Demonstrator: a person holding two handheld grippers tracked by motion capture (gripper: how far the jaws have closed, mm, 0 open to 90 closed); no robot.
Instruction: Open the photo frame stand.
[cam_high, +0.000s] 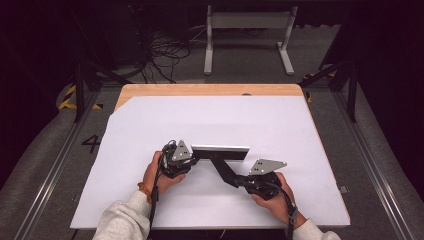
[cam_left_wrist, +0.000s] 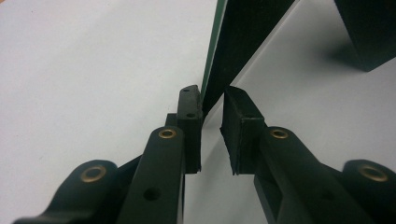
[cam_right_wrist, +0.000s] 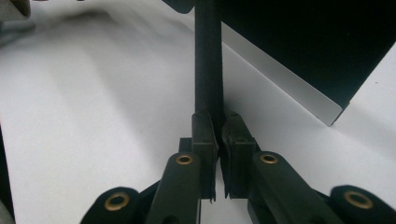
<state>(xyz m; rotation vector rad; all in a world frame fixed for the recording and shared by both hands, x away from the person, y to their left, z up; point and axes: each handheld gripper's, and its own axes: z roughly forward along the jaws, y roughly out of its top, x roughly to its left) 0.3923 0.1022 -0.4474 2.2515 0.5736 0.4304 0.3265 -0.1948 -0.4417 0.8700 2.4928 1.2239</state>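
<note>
Frame (cam_high: 220, 152) stands on the desk (cam_high: 280, 125); right gripper (cam_right_wrist: 218, 135) clamps its stand (cam_right_wrist: 208, 60), left gripper (cam_left_wrist: 212, 107) slightly open around its edge

The picture frame (cam_high: 220, 151) I am working on stands upright on its long edge on the white sheet, near my side of the table. It is a thin, wide panel with a pale top edge and a black back. Its black support leg (cam_high: 223, 170) slants back toward me.
</note>
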